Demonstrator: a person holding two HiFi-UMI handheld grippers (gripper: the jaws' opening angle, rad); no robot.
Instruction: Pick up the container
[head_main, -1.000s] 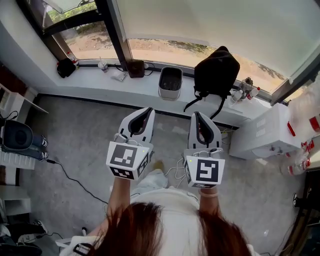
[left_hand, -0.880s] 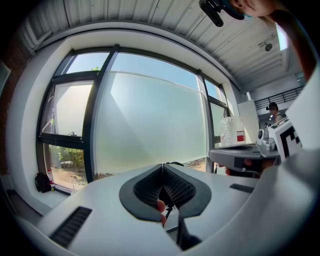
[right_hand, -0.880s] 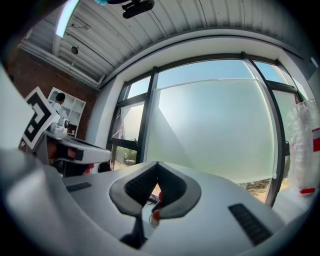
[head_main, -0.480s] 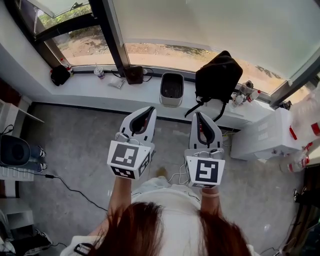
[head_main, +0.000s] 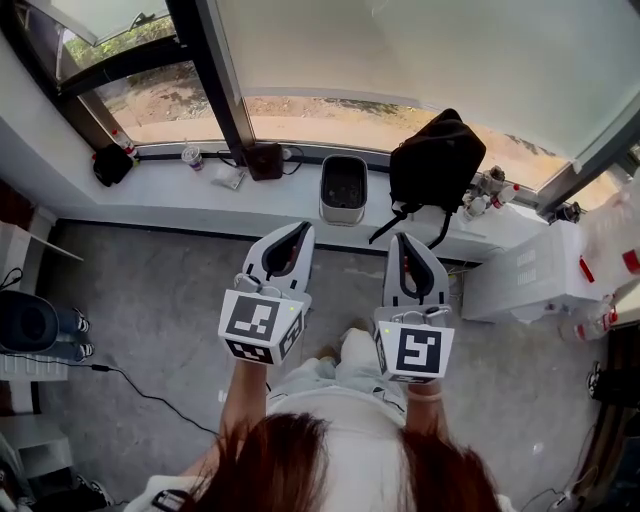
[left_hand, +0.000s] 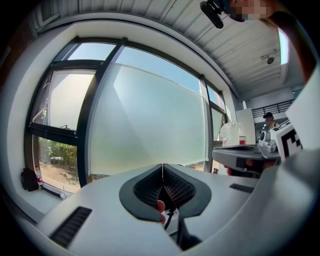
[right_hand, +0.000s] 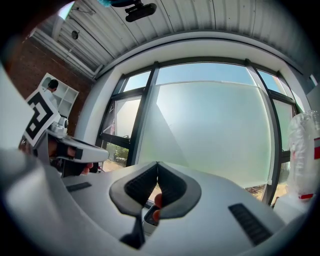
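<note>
I'm holding the left tool (head_main: 299, 231) and the right tool (head_main: 399, 240) side by side above the floor (head_main: 150, 300), and both are pressed together and pinching nothing. The container (head_main: 343, 208) is sitting on the window ledge (head_main: 275, 197) ahead, well apart from both tools. A black backpack (head_main: 435, 160) is sitting just beside it, on my right tool's side.

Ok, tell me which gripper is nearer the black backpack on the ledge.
Right. The right gripper is just below-left of the black backpack in the head view; the left gripper is farther left, beyond the white container.
</note>
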